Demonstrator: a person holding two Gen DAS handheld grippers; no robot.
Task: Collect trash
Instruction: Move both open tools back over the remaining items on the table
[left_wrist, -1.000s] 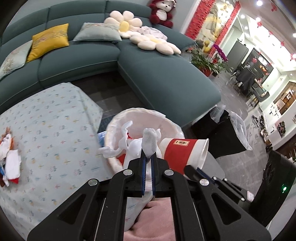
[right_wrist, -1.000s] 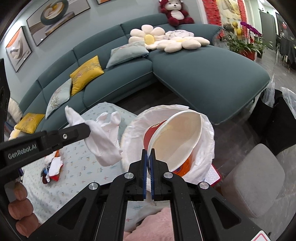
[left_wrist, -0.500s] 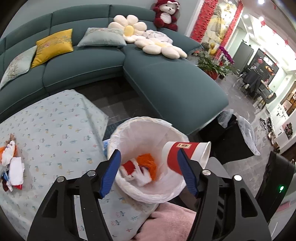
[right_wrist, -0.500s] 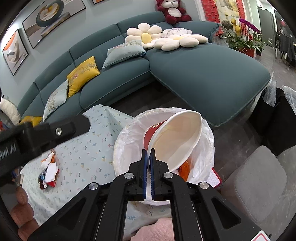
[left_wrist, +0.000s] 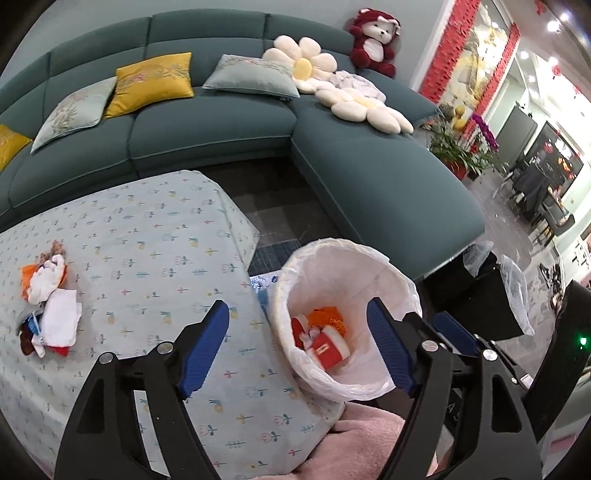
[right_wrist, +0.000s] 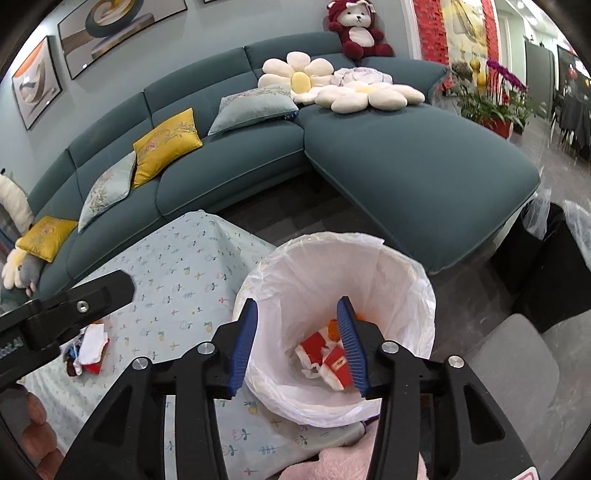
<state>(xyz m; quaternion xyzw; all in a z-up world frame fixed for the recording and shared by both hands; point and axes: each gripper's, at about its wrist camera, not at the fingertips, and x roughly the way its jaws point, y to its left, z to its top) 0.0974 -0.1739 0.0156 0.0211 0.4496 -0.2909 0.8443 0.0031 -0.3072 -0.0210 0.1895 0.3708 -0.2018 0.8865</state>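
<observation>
Both grippers, left gripper (left_wrist: 295, 349) and right gripper (right_wrist: 297, 349), have just been opening and hold nothing; the remaining trash pile (left_wrist: 46, 319) lies at left on the worktop (left_wrist: 155, 236), probably nearer the left one.

Trash pile (right_wrist: 86, 347) partly hidden behind left gripper (right_wrist: 122, 286), items indistinct

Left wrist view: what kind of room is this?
Likely a home living room: a teal sectional sofa with cushions, a red plush bear on its back, and a low table under a floral cloth.
</observation>
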